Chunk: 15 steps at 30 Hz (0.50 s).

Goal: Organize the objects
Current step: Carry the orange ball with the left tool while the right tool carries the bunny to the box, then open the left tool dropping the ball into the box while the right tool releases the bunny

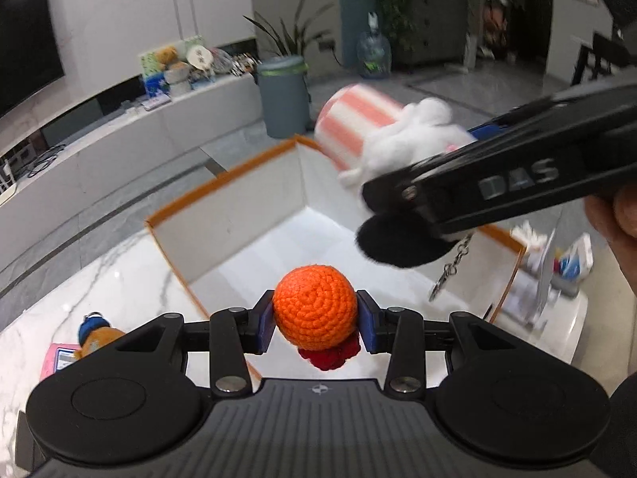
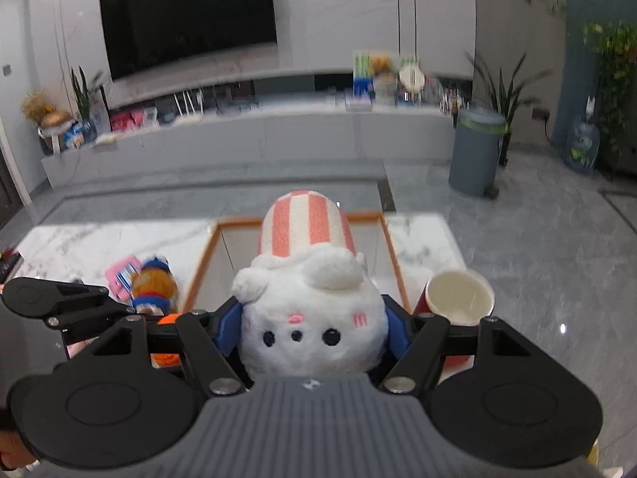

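Above marble table [image 1: 99,263], both jaws clamp toys: crochet ball [image 1: 314,310], plush [image 2: 314,318].

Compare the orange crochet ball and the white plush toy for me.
The crochet ball is orange knitted yarn with a dark red bit beneath; the plush toy is white and fluffy with a face and a pink-striped part. The ball is smaller and rounder. Both are held over the box, ball by left gripper, plush by right gripper.

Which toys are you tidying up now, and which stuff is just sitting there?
Being tidied:
orange ball in left gripper
white plush in right gripper
box

Just sitting:
bear toy
pink card
red cup
bin
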Motion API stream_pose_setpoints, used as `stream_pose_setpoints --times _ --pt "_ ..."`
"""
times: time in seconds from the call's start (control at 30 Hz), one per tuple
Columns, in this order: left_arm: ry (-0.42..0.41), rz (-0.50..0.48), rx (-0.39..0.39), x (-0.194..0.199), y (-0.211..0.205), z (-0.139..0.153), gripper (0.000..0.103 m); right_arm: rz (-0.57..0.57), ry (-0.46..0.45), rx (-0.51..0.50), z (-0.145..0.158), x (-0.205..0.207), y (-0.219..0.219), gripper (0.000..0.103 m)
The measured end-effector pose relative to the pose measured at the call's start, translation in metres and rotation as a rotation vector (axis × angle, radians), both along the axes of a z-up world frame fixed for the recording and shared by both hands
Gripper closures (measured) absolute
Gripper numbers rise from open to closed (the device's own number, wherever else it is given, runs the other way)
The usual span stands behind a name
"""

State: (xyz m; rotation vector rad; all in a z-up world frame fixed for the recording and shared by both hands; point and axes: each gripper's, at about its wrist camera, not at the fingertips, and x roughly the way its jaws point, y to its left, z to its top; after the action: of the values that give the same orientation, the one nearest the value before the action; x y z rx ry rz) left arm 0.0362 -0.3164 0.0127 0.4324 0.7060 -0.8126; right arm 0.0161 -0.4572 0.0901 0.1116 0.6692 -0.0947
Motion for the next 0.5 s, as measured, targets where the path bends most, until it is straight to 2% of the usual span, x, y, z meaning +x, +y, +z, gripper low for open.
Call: stream_pose_setpoints --times 0.13,0.27,0.5 --pt "0.026 -0.043 0.043 0.001 -0.011 -0.015 0.056 -0.015 0.105 0.026 -0.025 0.018 -0.009 0.032" --pt "0.070 -0.068 0.093 0.005 -0.019 -0.027 0.056 -0.034 0.162 0.092 -0.042 0.024 -0.022 0.032" --pt "0.151 -0.110 0.140 0.020 -0.028 -0.035 0.056 -0.008 0.254 0.044 -0.058 0.037 -0.017 0.031"
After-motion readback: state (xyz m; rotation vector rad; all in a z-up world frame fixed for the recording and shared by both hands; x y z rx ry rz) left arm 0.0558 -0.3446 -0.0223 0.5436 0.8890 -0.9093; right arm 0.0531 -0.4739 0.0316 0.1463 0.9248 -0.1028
